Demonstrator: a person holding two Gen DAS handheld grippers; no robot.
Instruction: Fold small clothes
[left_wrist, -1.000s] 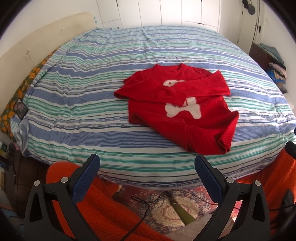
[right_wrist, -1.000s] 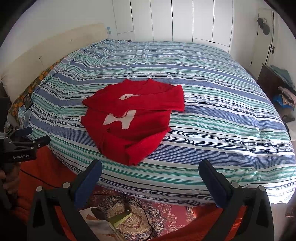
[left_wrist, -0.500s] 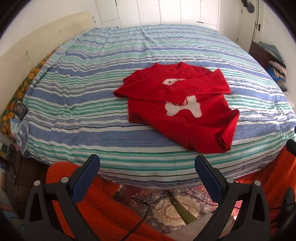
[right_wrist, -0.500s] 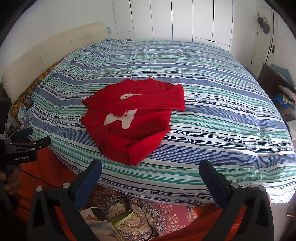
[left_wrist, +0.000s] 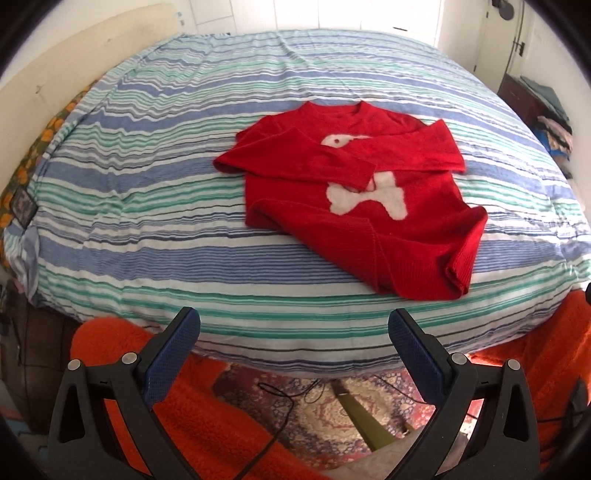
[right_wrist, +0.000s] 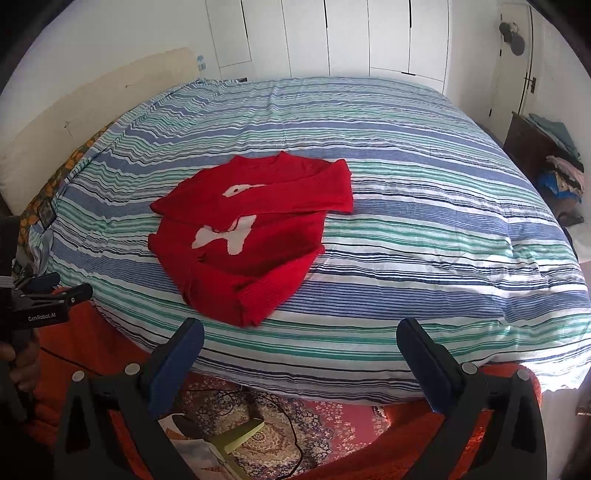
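Observation:
A small red sweater (left_wrist: 354, 195) with a white bone pattern lies on the striped bed (left_wrist: 147, 206), both sleeves folded across its chest and its hem crumpled toward the near edge. It also shows in the right wrist view (right_wrist: 255, 229). My left gripper (left_wrist: 293, 339) is open and empty, held off the bed's near edge, short of the sweater. My right gripper (right_wrist: 301, 350) is open and empty, also off the near edge, with the sweater ahead to its left. The left gripper's body (right_wrist: 44, 302) shows at the far left of the right wrist view.
The striped bed (right_wrist: 424, 229) fills most of both views. A beige headboard (left_wrist: 74, 62) runs along the left. White wardrobe doors (right_wrist: 332, 37) stand behind. A dark cabinet with piled clothes (right_wrist: 546, 158) is at the right. Orange fabric (left_wrist: 207, 417) and a patterned rug (left_wrist: 332, 410) lie below.
Both grippers have drifted slightly closer to the bed. The sweater has not moved and both grippers stay open.

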